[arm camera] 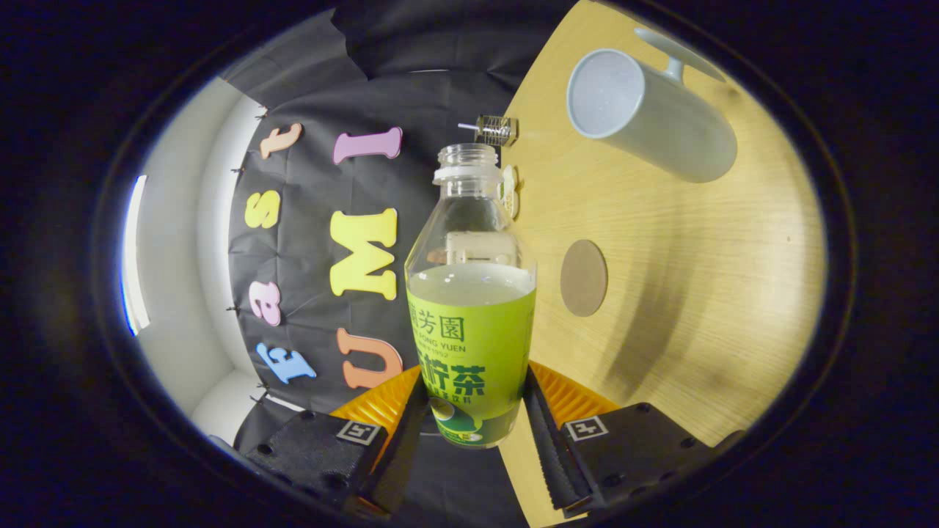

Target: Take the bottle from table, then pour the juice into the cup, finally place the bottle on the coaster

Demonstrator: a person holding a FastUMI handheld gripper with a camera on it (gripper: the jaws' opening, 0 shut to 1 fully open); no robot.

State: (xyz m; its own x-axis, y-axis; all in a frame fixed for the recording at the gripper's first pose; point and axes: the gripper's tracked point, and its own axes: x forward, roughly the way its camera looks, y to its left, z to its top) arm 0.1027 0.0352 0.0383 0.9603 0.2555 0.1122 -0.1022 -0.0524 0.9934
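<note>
My gripper (473,422) is shut on an open clear bottle (469,293) with a green label; both fingers press on its lower body. The whole view is rolled, so the wooden table (697,293) stands on its side to the right of the bottle. Pale green juice fills the bottle to a little above the label. The cap is off the neck. A grey cup (645,110) with a handle stands on the table beyond the bottle's mouth and to its right, its open rim facing the bottle. A round brown coaster (584,278) lies on the table just right of the bottle's shoulder.
A small glass jar with a metal fitting (495,130) stands at the table's back edge, just beyond the bottle's mouth. The black cloth wall hangs behind the bottle. A white wall lies past the cloth.
</note>
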